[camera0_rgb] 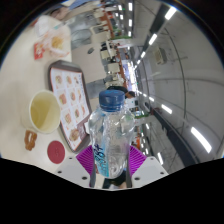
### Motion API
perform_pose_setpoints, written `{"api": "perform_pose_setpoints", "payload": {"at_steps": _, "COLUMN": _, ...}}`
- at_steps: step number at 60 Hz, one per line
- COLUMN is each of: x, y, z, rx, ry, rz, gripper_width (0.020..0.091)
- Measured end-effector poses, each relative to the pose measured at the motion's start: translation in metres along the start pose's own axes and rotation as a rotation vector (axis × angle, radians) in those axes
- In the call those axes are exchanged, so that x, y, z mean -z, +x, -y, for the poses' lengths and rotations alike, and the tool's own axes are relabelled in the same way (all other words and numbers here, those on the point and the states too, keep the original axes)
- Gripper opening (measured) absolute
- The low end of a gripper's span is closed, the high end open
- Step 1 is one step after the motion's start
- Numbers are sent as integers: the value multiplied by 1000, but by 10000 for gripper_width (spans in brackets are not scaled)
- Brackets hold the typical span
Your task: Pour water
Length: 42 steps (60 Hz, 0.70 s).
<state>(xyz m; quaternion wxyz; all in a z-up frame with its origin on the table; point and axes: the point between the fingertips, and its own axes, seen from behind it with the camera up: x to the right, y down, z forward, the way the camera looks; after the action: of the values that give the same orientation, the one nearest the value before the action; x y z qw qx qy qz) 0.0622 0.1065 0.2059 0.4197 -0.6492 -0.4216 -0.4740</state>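
Observation:
My gripper (111,160) is shut on a clear plastic water bottle (110,132) with a blue cap (112,100); both magenta pads (84,155) press its lower body. The bottle stands upright between the fingers, lifted above the table, its cap on. A pale yellow cup (42,112) stands on the table to the left of the bottle, open side up.
A brown tray (71,92) with patterned paper lies beyond the cup. A small red round thing (56,151) sits by the left finger. Food items (52,42) lie farther off. A long hall with ceiling lights stretches to the right.

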Motion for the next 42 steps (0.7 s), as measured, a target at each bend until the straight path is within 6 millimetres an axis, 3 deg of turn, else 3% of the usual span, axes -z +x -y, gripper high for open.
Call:
{"api": "perform_pose_setpoints", "payload": {"at_steps": 10, "x": -5, "y": 9, "z": 2, "rx": -592, "ry": 62, "rz": 168, "gripper_width": 404}}
{"api": "perform_pose_setpoints", "payload": {"at_steps": 20, "x": -27, "y": -25, "z": -3, "rx": -1019, "ry": 61, "rz": 358, "gripper_width": 404}}
{"api": "perform_pose_setpoints", "payload": {"at_steps": 28, "x": -41, "y": -60, "z": -14, "rx": -1161, "ry": 61, "rz": 455, "gripper_width": 406}}
{"api": "perform_pose_setpoints", "payload": {"at_steps": 42, "x": -54, "y": -135, "z": -25, "rx": -1215, "ry": 12, "rz": 575, "gripper_width": 413}}
